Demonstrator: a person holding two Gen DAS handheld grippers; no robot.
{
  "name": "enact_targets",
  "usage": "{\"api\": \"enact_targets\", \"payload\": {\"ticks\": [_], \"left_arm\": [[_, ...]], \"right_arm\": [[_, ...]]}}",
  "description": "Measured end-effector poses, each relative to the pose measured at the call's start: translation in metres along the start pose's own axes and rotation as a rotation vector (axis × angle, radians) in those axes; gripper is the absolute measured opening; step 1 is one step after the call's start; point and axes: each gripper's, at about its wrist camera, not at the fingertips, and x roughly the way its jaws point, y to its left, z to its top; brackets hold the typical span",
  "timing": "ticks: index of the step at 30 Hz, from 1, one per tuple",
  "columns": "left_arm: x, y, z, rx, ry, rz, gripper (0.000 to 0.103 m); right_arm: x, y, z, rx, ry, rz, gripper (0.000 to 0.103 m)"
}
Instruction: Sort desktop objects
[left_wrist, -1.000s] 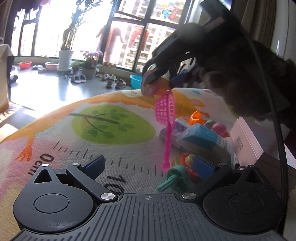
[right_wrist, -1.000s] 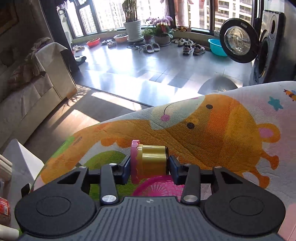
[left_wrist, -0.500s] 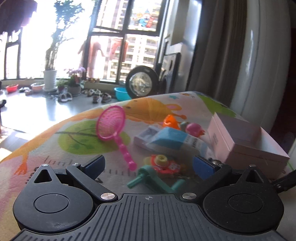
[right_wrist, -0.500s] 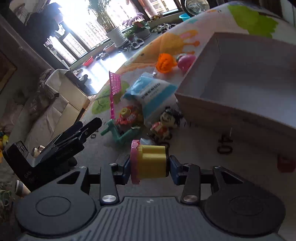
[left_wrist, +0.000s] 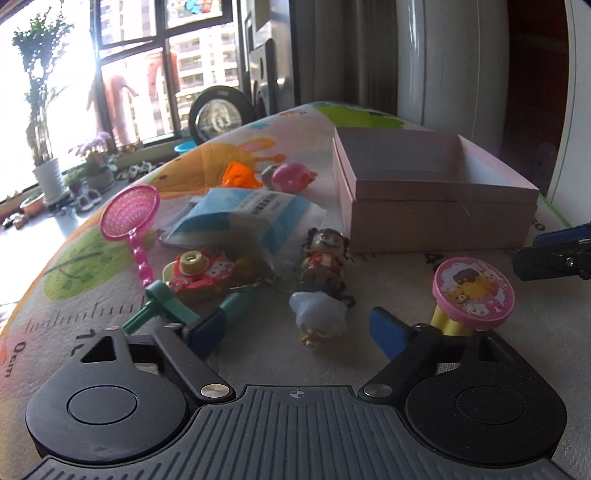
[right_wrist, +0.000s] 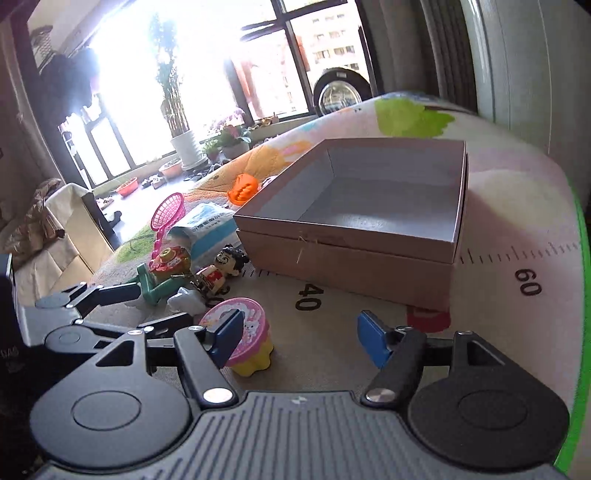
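Note:
An open pink box stands empty on the play mat. A pink-lidded yellow toy stands on the mat in front of it. My right gripper is open and empty, its left finger beside that toy. My left gripper is open and empty, just before a white-blue charm and a doll figure. Toys lie left of the box: a pink net, a blue packet, a red toy camera, a green tool.
An orange toy and a pink round toy lie behind the packet. The mat's edge drops off on the left toward the floor, a sofa and windows. A wall and curtain stand behind the box.
My right gripper has opened and let go of the pink-lidded yellow toy, which now stands on the mat. Both grippers have swung to face the box and toys.

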Motion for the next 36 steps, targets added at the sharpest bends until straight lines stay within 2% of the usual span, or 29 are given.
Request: {"api": "enact_targets", "payload": {"ticks": [1, 4, 7, 10, 11, 13, 15, 17, 18, 20, 22, 25, 26, 28, 31, 34, 36], "left_arm": [[0.004, -0.001, 0.001, -0.001, 0.015, -0.001, 0.071], [0.012, 0.000, 0.003, -0.019, 0.032, 0.009, 0.069], [0.009, 0.003, 0.002, -0.018, 0.026, 0.010, 0.043], [0.002, 0.008, -0.002, -0.012, 0.025, 0.012, 0.036], [-0.001, 0.010, -0.005, -0.009, 0.025, 0.012, 0.036], [-0.008, 0.013, -0.011, 0.000, 0.026, 0.008, 0.037], [-0.017, 0.017, -0.018, -0.011, 0.019, -0.015, 0.043], [-0.023, 0.022, -0.021, -0.033, 0.001, -0.025, 0.070], [-0.026, 0.024, -0.022, -0.039, -0.018, -0.016, 0.075], [-0.030, 0.029, -0.024, -0.035, -0.053, 0.012, 0.087], [-0.029, 0.035, -0.024, -0.034, -0.067, 0.027, 0.091], [-0.025, 0.043, -0.025, -0.062, -0.058, 0.019, 0.094], [-0.024, 0.046, -0.025, -0.076, -0.053, 0.008, 0.094], [-0.024, 0.047, -0.024, -0.085, -0.056, -0.007, 0.095], [-0.025, 0.046, -0.025, -0.072, -0.060, -0.021, 0.096], [-0.027, 0.040, -0.025, -0.045, -0.064, -0.028, 0.096], [-0.026, 0.033, -0.023, -0.020, -0.059, -0.057, 0.095]], "right_arm": [[0.000, 0.006, -0.002, -0.029, -0.009, -0.014, 0.072], [-0.006, 0.012, -0.007, -0.100, -0.030, -0.042, 0.075], [-0.011, 0.016, -0.011, -0.152, -0.045, -0.054, 0.077], [-0.014, 0.012, 0.001, -0.144, -0.101, -0.114, 0.078], [-0.013, 0.008, 0.009, -0.122, -0.124, -0.166, 0.081], [-0.006, -0.005, 0.030, -0.083, -0.156, -0.323, 0.082], [0.008, -0.022, 0.047, -0.062, -0.162, -0.415, 0.082], [0.031, -0.042, 0.064, -0.051, -0.115, -0.481, 0.080], [0.042, -0.049, 0.069, -0.052, -0.094, -0.499, 0.077], [0.060, -0.060, 0.077, -0.064, -0.055, -0.496, 0.064], [0.077, -0.063, 0.080, -0.088, -0.023, -0.443, 0.057], [0.096, -0.046, 0.078, -0.216, -0.032, -0.448, 0.059], [0.100, -0.040, 0.076, -0.266, -0.038, -0.429, 0.058], [0.104, -0.032, 0.075, -0.301, -0.043, -0.366, 0.057], [0.104, -0.022, 0.077, -0.349, -0.034, -0.317, 0.056], [0.072, -0.010, 0.077, -0.338, -0.099, -0.287, 0.056], [0.044, -0.004, 0.075, -0.301, -0.128, -0.215, 0.058]]}}
